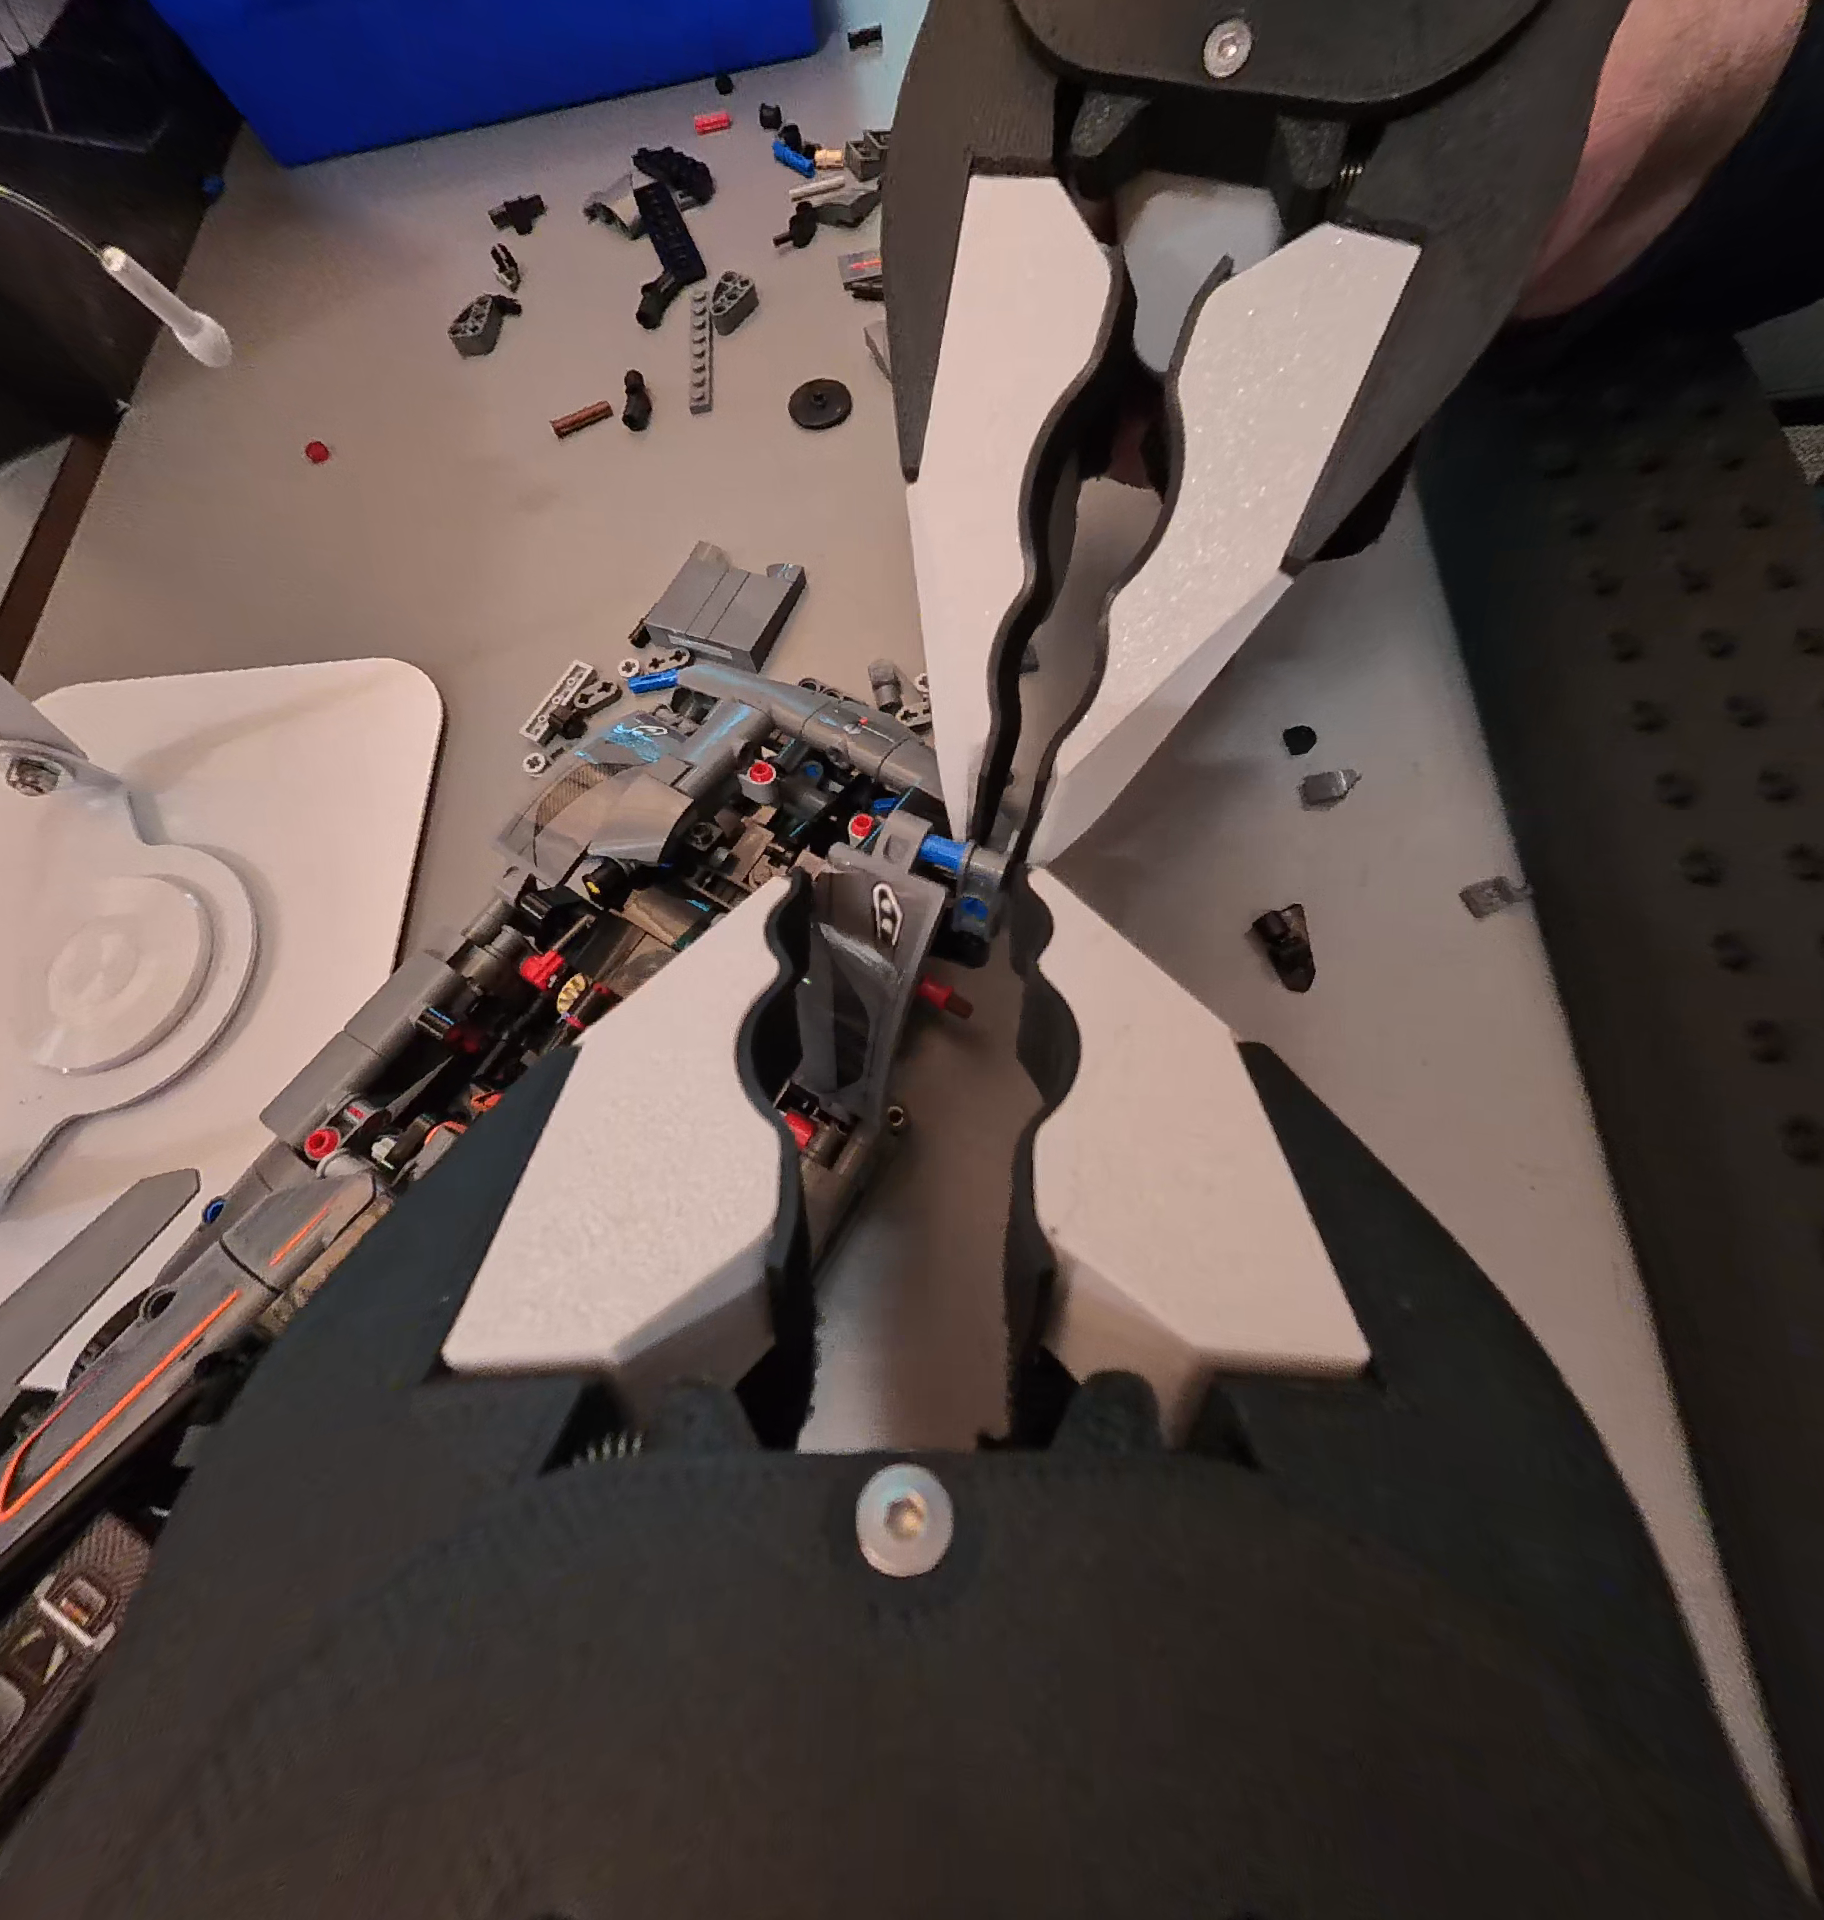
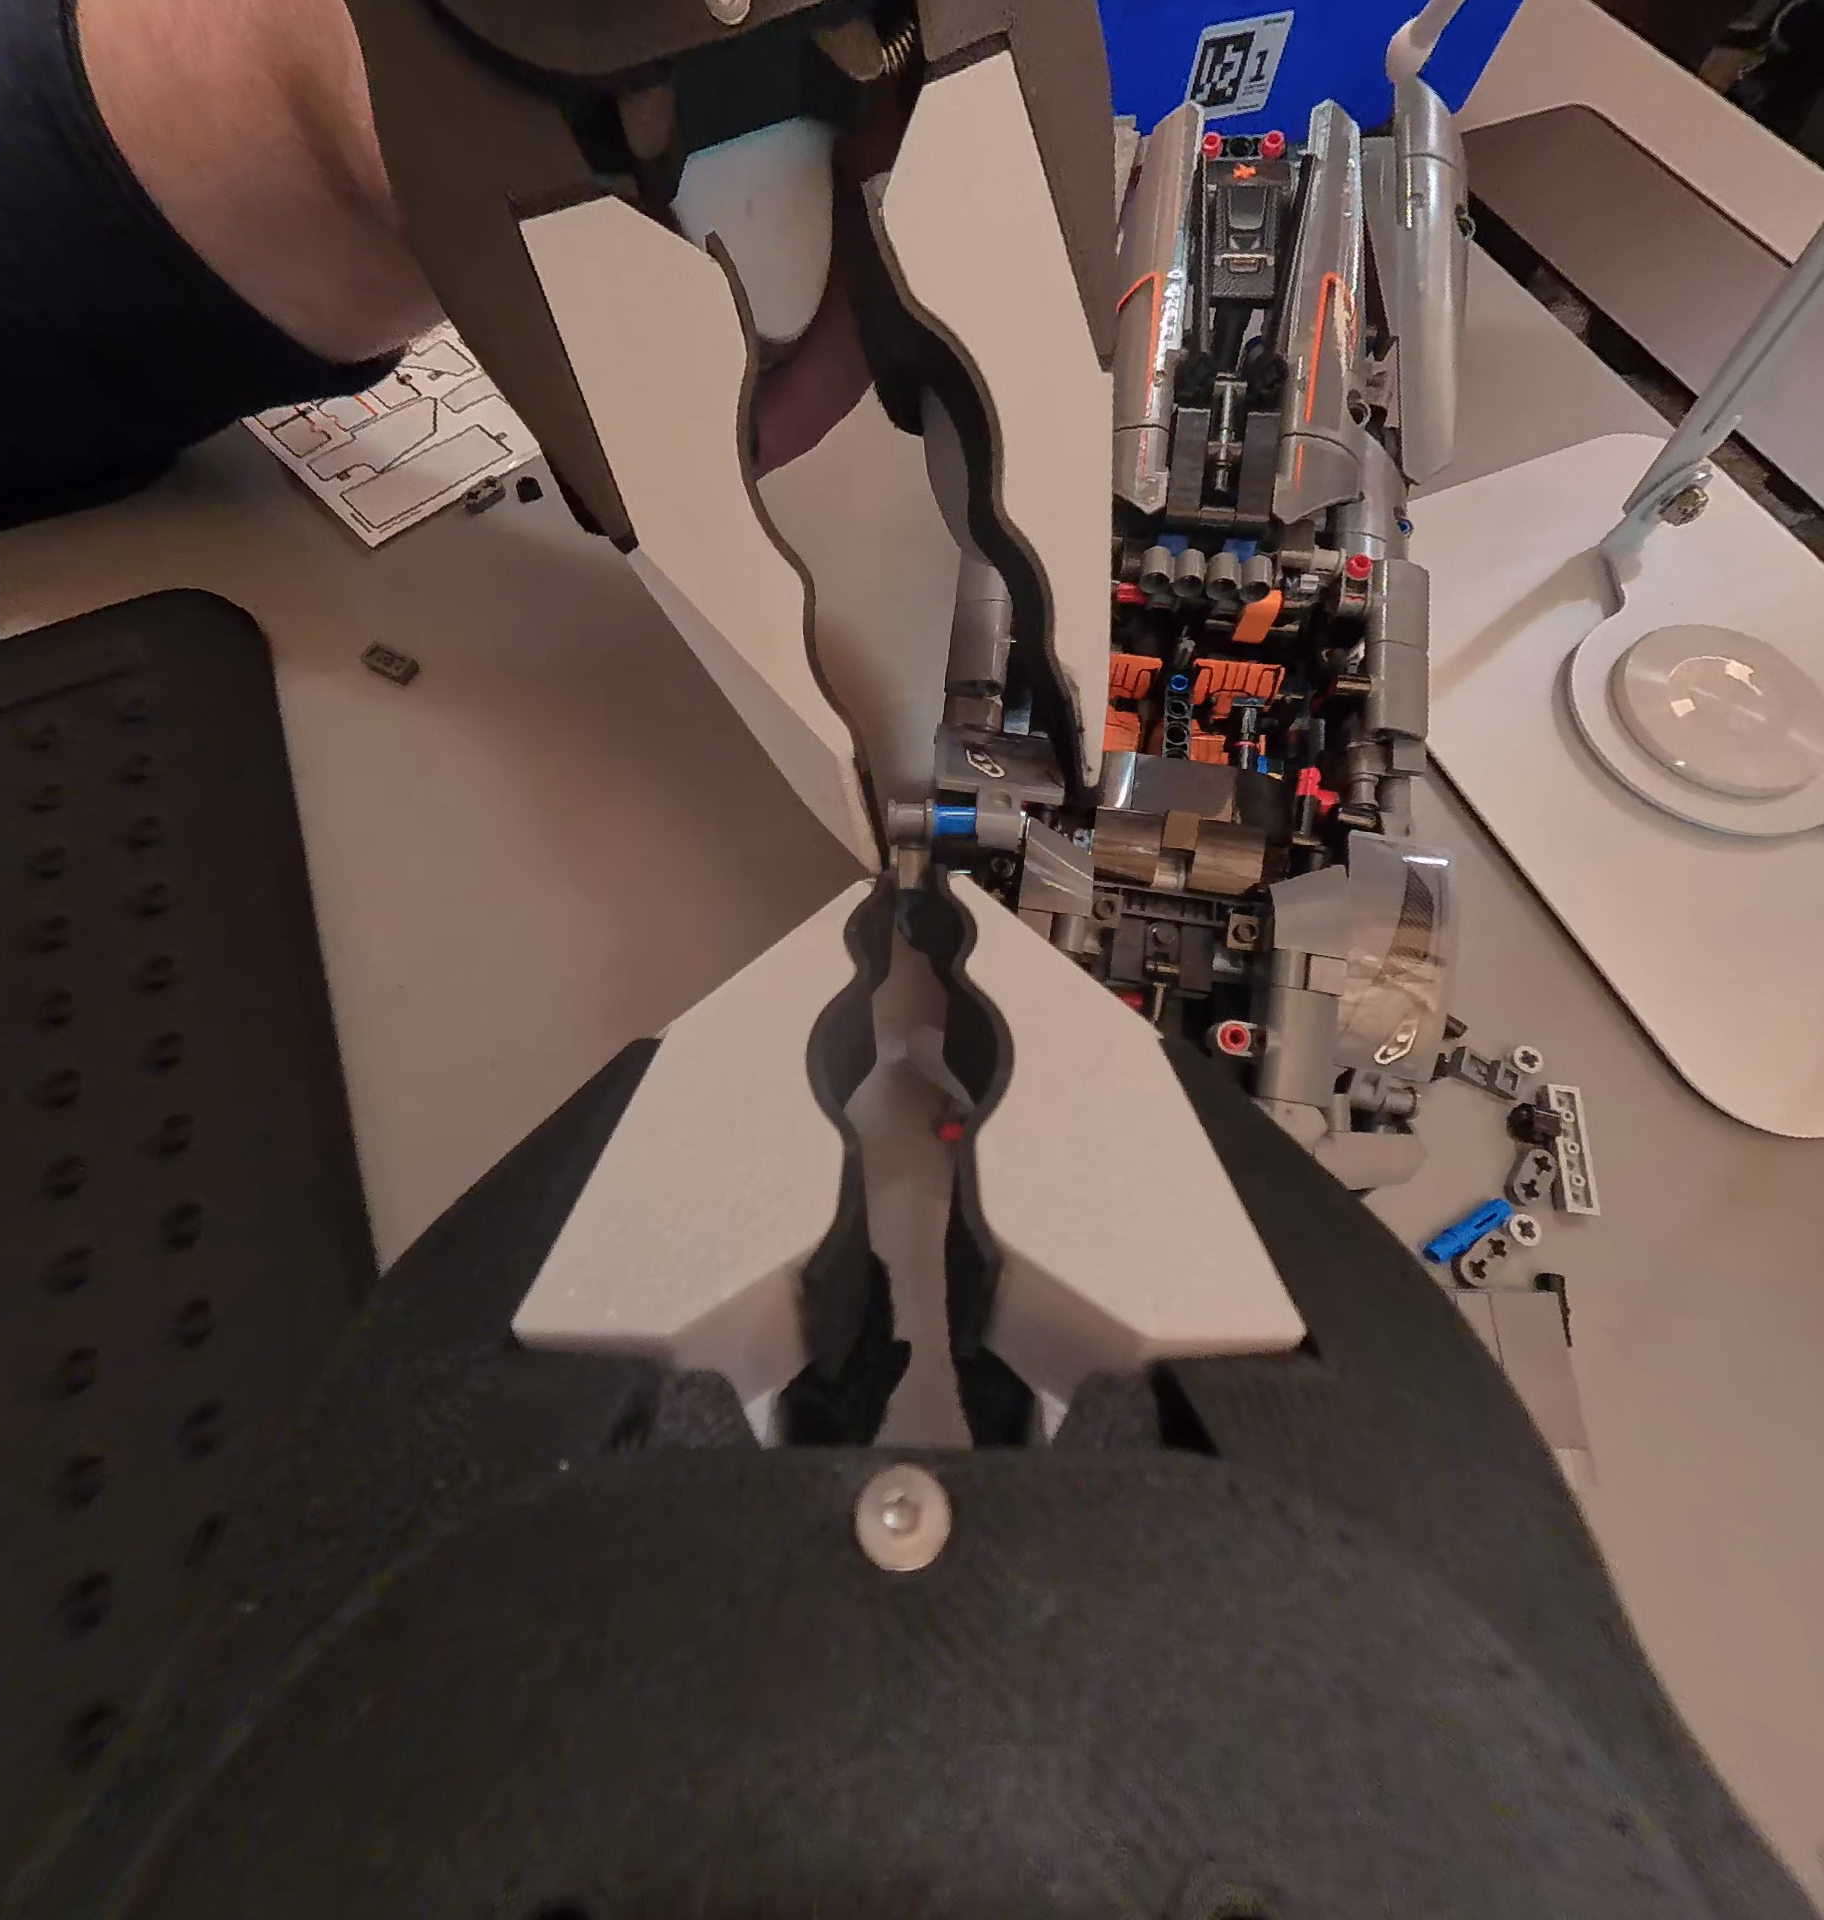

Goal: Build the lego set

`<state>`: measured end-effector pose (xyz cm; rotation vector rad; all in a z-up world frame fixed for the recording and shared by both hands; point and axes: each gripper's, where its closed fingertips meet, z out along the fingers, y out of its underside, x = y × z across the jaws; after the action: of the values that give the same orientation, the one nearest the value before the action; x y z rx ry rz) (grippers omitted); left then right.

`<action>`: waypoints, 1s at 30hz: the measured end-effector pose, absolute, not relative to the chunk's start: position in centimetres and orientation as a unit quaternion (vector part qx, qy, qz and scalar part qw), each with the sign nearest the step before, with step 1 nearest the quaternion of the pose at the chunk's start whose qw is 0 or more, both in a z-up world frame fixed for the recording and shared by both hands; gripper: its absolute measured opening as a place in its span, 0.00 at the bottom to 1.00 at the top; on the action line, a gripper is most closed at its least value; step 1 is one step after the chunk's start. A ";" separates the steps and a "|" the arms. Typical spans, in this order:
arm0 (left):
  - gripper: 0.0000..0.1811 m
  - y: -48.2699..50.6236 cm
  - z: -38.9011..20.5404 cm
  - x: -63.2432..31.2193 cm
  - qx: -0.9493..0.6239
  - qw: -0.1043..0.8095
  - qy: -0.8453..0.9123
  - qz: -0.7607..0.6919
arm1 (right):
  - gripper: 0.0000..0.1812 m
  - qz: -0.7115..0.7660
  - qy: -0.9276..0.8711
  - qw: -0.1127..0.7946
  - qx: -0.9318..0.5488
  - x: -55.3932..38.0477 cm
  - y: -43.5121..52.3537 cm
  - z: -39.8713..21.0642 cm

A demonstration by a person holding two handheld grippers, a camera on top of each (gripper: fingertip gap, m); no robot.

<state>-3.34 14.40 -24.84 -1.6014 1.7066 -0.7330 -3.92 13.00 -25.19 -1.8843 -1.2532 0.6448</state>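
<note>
Two grippers (image 1: 908, 883) (image 2: 913, 883), one lego car (image 2: 1240, 644)

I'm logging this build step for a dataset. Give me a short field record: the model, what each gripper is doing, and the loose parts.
model: partly built grey car with orange trim, lying on the table
right gripper: shut on the grey connector that sits on the car's blue pin
left gripper: jaws apart, astride the grey fender panel; grip unclear
loose parts: scattered on the table near the blue bin
</note>
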 end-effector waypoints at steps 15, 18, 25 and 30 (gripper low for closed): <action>0.20 14.4 -24.9 -3.1 -0.624 0.328 0.641 -0.304 | 0.02 0.239 -0.490 0.391 -0.742 -3.8 13.1 -25.3; 0.20 14.5 -24.9 -3.0 -0.624 0.330 0.641 -0.300 | 0.02 0.234 -0.485 0.391 -0.746 -3.7 13.2 -25.3; 0.19 14.8 -24.8 -3.0 -0.625 0.336 0.637 -0.300 | 0.02 0.242 -0.464 0.397 -0.754 -3.6 13.4 -25.2; 0.18 15.0 -24.9 -2.9 -0.632 0.338 0.632 -0.295 | 0.02 0.242 -0.455 0.404 -0.756 -3.5 13.8 -25.3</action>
<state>-2.88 15.02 -24.85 -1.6478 1.6457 -0.7681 -3.49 13.79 -25.30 -1.9089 -1.1484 0.6108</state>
